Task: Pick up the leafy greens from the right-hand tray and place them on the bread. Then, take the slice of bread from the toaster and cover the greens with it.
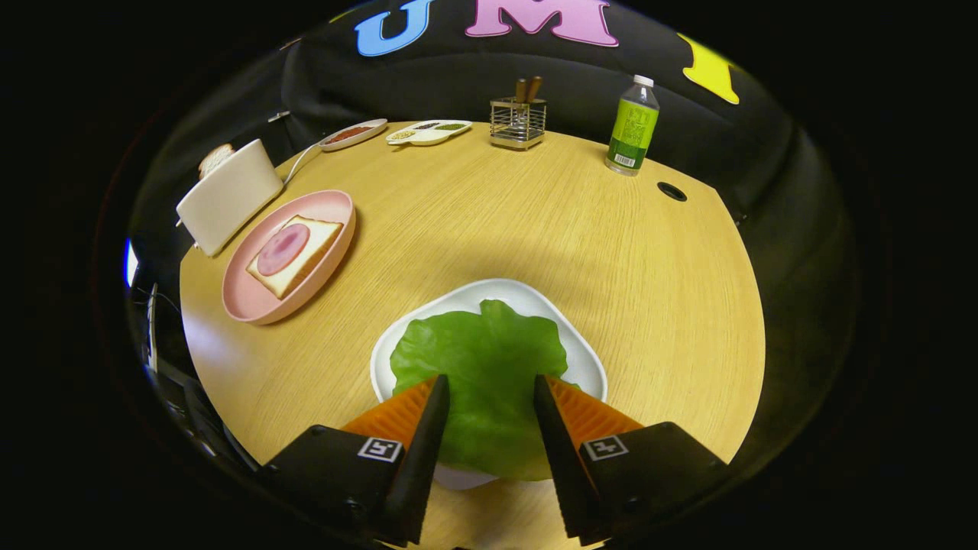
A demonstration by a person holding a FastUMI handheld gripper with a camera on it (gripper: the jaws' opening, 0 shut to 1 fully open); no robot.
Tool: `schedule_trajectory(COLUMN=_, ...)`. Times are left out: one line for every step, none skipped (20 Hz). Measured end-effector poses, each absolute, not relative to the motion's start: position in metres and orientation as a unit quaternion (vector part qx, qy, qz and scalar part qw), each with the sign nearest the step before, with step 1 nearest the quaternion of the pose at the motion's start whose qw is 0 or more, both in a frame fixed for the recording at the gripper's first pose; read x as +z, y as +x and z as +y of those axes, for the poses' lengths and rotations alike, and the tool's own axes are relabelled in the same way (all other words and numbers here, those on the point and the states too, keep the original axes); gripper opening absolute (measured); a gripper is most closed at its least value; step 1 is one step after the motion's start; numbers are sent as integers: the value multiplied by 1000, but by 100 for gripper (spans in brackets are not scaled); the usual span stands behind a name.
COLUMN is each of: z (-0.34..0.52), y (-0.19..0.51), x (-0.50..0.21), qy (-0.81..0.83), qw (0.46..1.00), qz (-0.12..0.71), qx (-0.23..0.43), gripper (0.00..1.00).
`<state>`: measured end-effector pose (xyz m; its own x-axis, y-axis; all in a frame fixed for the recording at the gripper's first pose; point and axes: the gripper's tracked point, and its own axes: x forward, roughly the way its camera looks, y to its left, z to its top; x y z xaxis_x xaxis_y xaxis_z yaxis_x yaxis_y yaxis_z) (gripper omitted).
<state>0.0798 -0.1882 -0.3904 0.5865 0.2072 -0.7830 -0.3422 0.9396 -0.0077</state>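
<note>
A flat green lettuce leaf lies on a white tray right under my gripper. The gripper is open, its two orange-and-black fingers straddling the near part of the leaf with a gap on each side; whether they touch it I cannot tell. Beyond and to the left sits a pink plate holding a slice of bread topped with a round pink ham slice. Behind the plate stands a cream toaster with a bread slice poking out of its top.
At the table's far edge are a small oval dish, a white divided dish with seasonings, a wire utensil holder and a green bottle. A round cable hole is near the bottle. The toaster's cord runs back.
</note>
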Motion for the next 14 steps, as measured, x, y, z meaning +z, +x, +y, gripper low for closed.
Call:
schedule_trajectory(z=-188, y=80, x=-390, qy=-81, qw=887, qz=427, qx=155, gripper=66)
schedule_trajectory(z=-185, y=79, x=-391, qy=-80, qw=887, qz=427, qx=159, gripper=54)
schedule_trajectory(z=-189, y=81, x=-391, qy=-82, qw=889, qz=425, qx=152, gripper=54)
schedule_trajectory(z=-188, y=81, x=-391, qy=-78, qw=889, qz=427, qx=146, gripper=22)
schedule_trajectory(z=-188, y=83, x=-391, qy=-78, qw=890, qz=425, qx=143, gripper=20)
schedule_trajectory(z=-187, y=82, x=-391, qy=-79, qw=890, qz=427, qx=142, gripper=10)
schedule_trajectory(z=-187, y=81, x=-390, qy=-81, qw=888, qz=429, qx=142, gripper=9)
schedule_trajectory(z=-186, y=82, x=-392, qy=-81, qw=887, qz=433, qx=139, gripper=7)
schedule_trajectory(z=-186, y=83, x=-392, qy=-78, qw=885, qz=438, qx=136, gripper=6)
schedule_trajectory(z=-186, y=82, x=-391, qy=-74, qw=884, qz=441, qx=133, gripper=6)
schedule_trajectory(z=-187, y=81, x=-390, qy=-74, qw=883, qz=446, qx=128, gripper=6)
schedule_trajectory(z=-188, y=80, x=-386, qy=-74, qw=883, qz=447, qx=123, gripper=6)
schedule_trajectory(z=-187, y=78, x=-379, qy=-74, qw=884, qz=445, qx=121, gripper=6)
schedule_trajectory(z=-186, y=76, x=-371, qy=-72, qw=887, qz=441, qx=117, gripper=6)
